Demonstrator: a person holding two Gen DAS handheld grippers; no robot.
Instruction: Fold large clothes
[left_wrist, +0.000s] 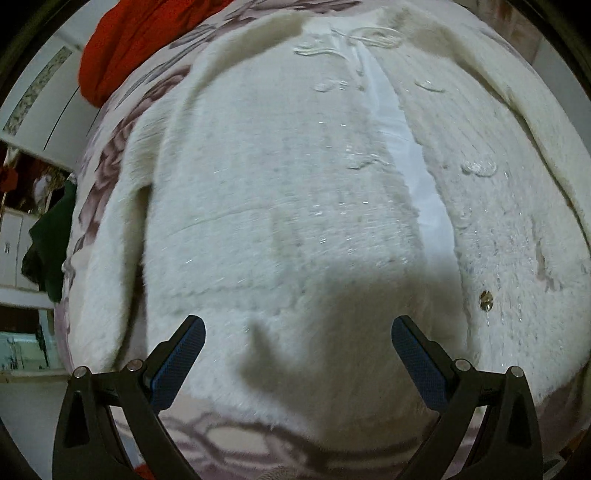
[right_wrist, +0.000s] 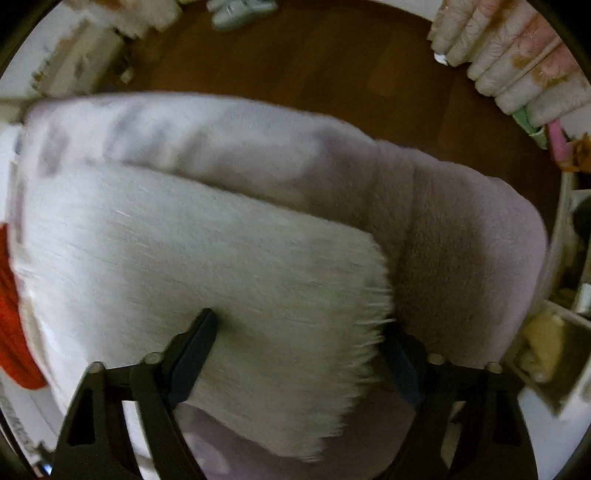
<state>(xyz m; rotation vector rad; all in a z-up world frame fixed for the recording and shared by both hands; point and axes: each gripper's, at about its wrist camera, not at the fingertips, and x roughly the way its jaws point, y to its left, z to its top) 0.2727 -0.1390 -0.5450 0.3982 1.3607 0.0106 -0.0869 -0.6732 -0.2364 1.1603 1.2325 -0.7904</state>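
A white fuzzy coat (left_wrist: 277, 184) lies spread front-up on a floral bedspread (left_wrist: 110, 155), its front opening running up the middle and a metal snap (left_wrist: 485, 297) near the lower right. My left gripper (left_wrist: 297, 325) hangs open over the coat's bottom hem, casting a shadow on it, with nothing between its blue pads. In the right wrist view, a fringed corner of the coat (right_wrist: 184, 258) lies between the fingers of my right gripper (right_wrist: 299, 325). The left finger (right_wrist: 195, 350) touches the pile, the right finger is half hidden behind the fringe, and the jaws stand wide apart.
A red garment (left_wrist: 136, 40) lies at the bed's far left; a dark green one (left_wrist: 51, 240) hangs off the left edge. Beyond the lilac blanket (right_wrist: 461, 240) lies brown floor (right_wrist: 314, 55). A quilted pink cover (right_wrist: 517, 55) and cluttered shelves (right_wrist: 554, 350) stand at the right.
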